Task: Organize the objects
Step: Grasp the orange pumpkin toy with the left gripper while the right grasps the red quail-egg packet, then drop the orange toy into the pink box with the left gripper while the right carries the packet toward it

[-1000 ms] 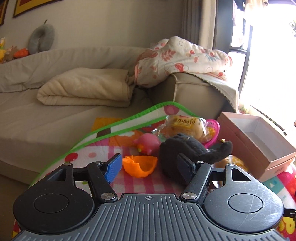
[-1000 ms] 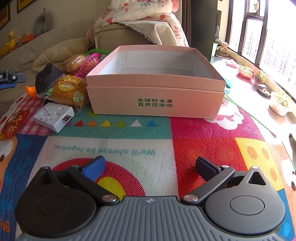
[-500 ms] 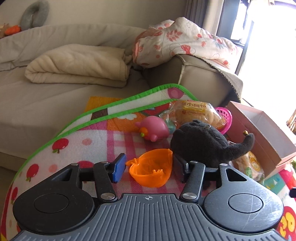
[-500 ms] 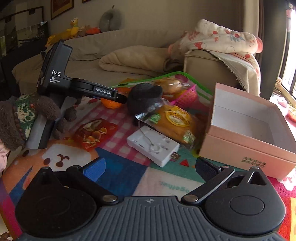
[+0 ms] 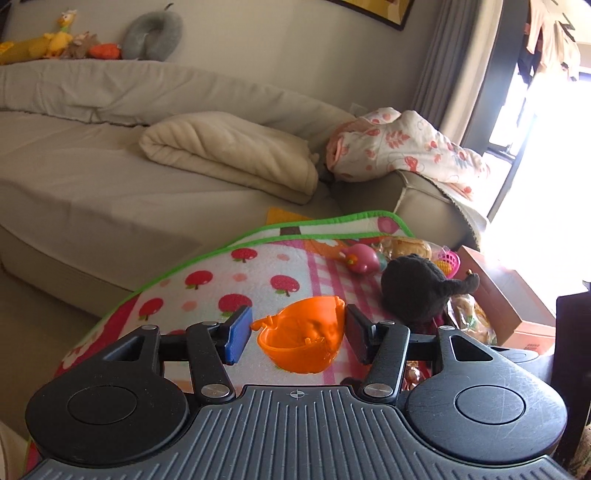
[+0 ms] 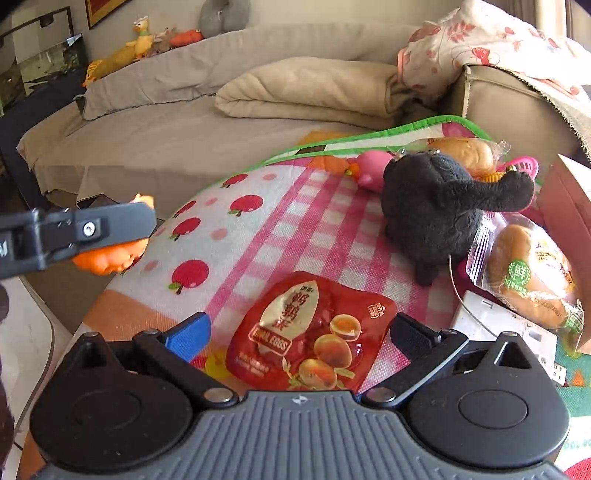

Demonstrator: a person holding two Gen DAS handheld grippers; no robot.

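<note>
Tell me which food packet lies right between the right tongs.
The red quail eggs packet, flat on the mat between the open right tongs. The two clear bread packets lie farther off beside the black plush toy.

Setting: home living room. Evidence: long beige fabric sofa (image 5: 110,173) carrying a folded cream blanket (image 5: 229,155) and a crumpled white floral quilt (image 5: 402,151) on its armrest; a grey U-shaped neck pillow (image 5: 153,35) and a row of yellow and orange plush toys (image 5: 55,38) along the backrest; grey curtains (image 5: 439,74) beside a bright window. Foreground: children's play mat with apple print and green edging (image 6: 236,229), strewn with toys and packaged snacks.
</note>
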